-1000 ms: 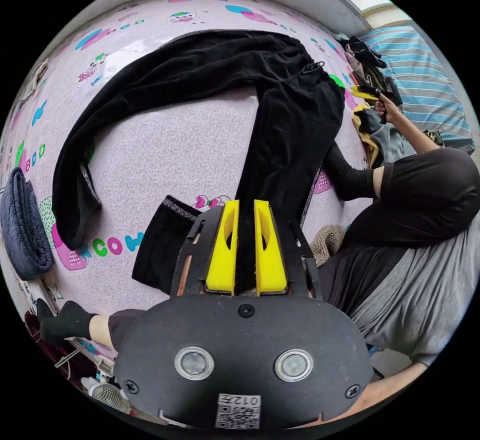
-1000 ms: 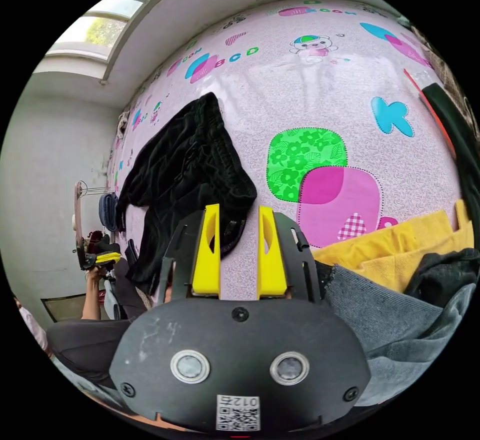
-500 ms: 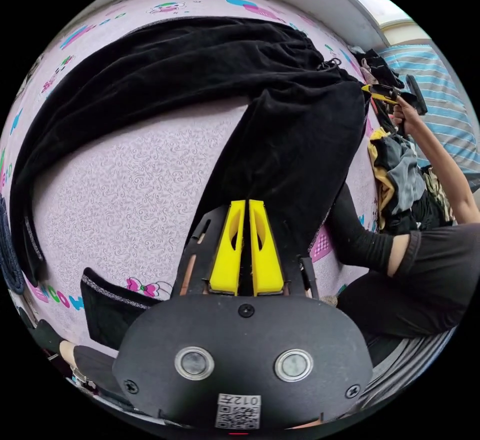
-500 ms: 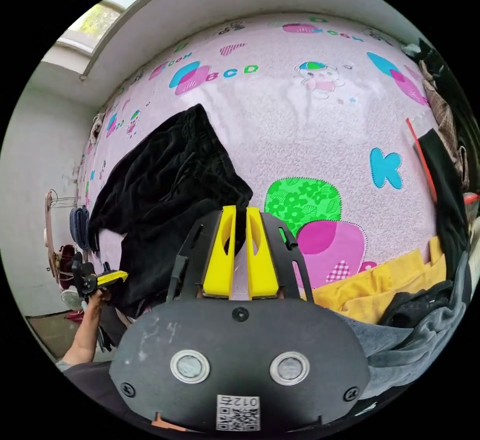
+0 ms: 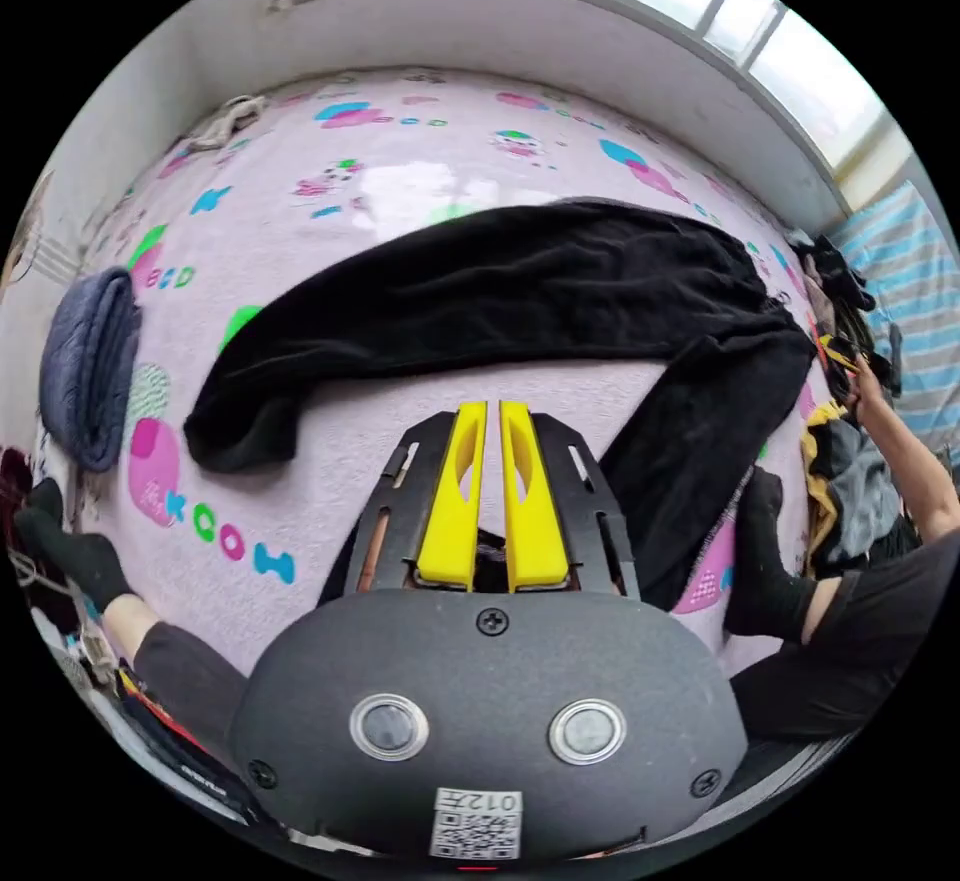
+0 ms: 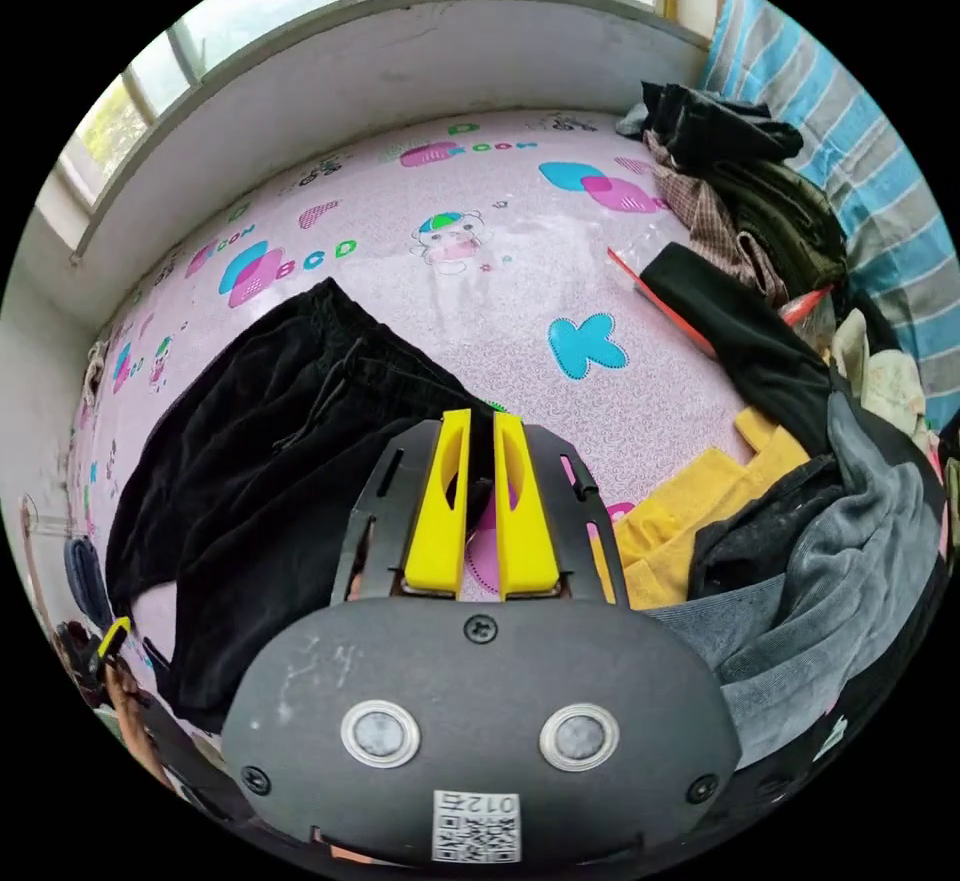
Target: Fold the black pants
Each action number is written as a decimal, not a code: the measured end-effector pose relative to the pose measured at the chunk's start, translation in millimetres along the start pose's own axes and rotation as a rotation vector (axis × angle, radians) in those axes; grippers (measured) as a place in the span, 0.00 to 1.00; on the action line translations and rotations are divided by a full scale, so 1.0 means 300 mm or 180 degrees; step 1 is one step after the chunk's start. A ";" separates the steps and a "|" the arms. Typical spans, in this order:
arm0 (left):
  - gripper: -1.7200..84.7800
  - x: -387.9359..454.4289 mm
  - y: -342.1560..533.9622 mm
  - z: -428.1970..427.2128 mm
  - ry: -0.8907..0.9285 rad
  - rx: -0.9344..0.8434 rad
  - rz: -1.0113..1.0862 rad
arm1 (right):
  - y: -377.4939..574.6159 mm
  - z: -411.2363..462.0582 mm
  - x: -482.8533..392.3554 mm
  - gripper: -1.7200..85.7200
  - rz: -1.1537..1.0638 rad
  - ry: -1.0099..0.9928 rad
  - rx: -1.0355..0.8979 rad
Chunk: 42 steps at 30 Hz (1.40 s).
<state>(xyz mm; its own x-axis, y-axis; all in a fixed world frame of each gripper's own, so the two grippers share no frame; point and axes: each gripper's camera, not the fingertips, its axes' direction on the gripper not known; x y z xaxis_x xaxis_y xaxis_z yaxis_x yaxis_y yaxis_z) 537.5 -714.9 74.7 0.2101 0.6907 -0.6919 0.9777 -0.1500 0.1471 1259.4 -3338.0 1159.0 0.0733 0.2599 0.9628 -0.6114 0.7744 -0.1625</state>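
Lying on a pink mat (image 5: 330, 481) with bright letters like K and BCD, the soft black pants (image 5: 520, 291) spread out, one leg bent near the mat's edge. Both the left gripper (image 5: 492, 421) and right gripper (image 6: 480, 426) pinch black cloth between yellow fingers.

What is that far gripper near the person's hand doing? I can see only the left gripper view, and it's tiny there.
Observer: In the right gripper view, the right gripper has its jaws nearly together, with a corner of the black pants at the waist end pinched between them.
Operator: And what's in that heap of clothes beside it?
Observer: Behind the yellow garment and the grey garment lies a brown plaid cloth.
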 end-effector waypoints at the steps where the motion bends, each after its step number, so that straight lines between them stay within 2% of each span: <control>1: 0.09 -0.079 0.023 -0.032 -0.0323 0.0032 -0.0243 | 0.024 -0.007 -0.086 0.07 -0.0288 -0.0144 -0.0025; 5: 0.12 -0.249 0.056 -0.067 -0.1031 -0.0132 -0.0310 | 0.089 0.000 -0.433 0.08 -0.1215 -0.1025 -0.0454; 7: 0.13 -0.290 0.049 -0.058 -0.1247 -0.0275 -0.0219 | 0.165 -0.010 -0.741 0.08 -0.1942 -0.1333 -0.0787; 10: 0.14 -0.341 0.038 -0.024 -0.1567 -0.0517 -0.0127 | 0.334 0.016 -1.129 0.10 -0.2838 -0.1228 -0.1291; 13: 0.14 -0.383 0.036 0.020 -0.1613 -0.0676 -0.0121 | 0.571 0.044 -1.450 0.12 -0.3579 -0.1040 -0.1377; 16: 0.15 -0.392 0.036 0.061 -0.1440 -0.0772 -0.0051 | 0.846 0.121 -1.679 0.12 -0.4112 -0.1003 -0.1482; 21: 0.13 -0.366 0.035 0.091 -0.1353 -0.0827 0.0215 | 1.259 0.297 -1.864 0.14 -0.4787 -0.0647 -0.1627; 24: 0.09 -0.353 0.034 0.096 -0.1218 -0.0873 0.0336 | 1.422 0.389 -1.912 0.12 -0.4788 -0.0674 -0.1709; 26: 0.07 -0.341 0.023 0.100 -0.1237 -0.0971 0.0378 | 1.487 0.389 -1.927 0.08 -0.4798 -0.0570 -0.1399; 30: 0.04 -0.321 -0.025 0.074 -0.1525 -0.1006 0.0412 | 1.577 0.408 -1.959 0.02 -0.4755 -0.0337 -0.1318; 33: 0.04 -0.308 -0.105 -0.051 -0.1761 -0.0616 0.0496 | 1.519 0.330 -1.960 0.01 -0.4376 -0.0435 -0.0892; 38: 0.04 -0.279 -0.191 -0.351 -0.2098 0.0504 0.0603 | 1.341 0.120 -1.878 0.01 -0.3480 -0.0896 -0.0045; 40: 0.04 -0.273 -0.188 -0.369 -0.2161 0.0554 0.0674 | 1.343 0.101 -1.857 0.02 -0.3366 -0.1110 0.0032; 42: 0.05 -0.294 -0.185 -0.323 -0.2115 0.0262 0.0668 | 1.368 0.152 -1.872 0.04 -0.3341 -0.1170 -0.0218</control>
<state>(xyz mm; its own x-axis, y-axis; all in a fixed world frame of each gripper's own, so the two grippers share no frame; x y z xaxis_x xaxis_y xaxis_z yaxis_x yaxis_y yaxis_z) 465.0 -698.8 196.0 0.3229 0.0666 -0.9441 0.9078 -0.3039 0.2890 931.3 -3192.4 561.4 0.2836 -0.7204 0.6330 -0.3373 0.5430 0.7690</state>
